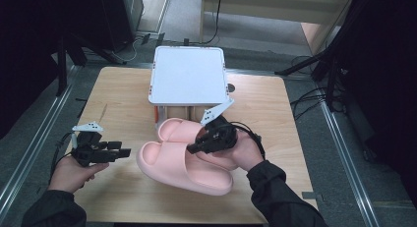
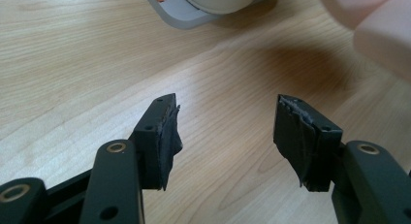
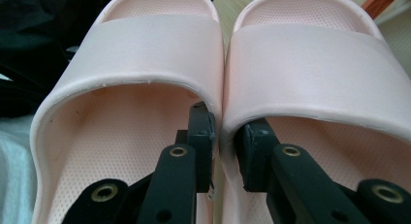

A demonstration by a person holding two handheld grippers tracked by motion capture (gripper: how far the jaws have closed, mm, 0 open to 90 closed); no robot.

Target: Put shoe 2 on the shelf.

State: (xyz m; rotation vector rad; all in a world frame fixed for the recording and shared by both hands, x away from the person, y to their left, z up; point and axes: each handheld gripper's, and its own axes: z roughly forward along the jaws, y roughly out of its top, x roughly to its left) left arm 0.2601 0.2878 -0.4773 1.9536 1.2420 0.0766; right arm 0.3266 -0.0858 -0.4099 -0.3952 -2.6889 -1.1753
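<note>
The pair of pink slippers lay just in front of the white-topped rack, toes toward it. The right gripper pinched the two slippers' touching inner walls together, one jaw inside each. The left gripper hovered wide apart over bare table, left of the slippers, holding nothing.

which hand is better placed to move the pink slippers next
Right. The right claw is already shut on the pink slippers, pinching their adjoining inner walls together. The left claw is open over bare table.
</note>
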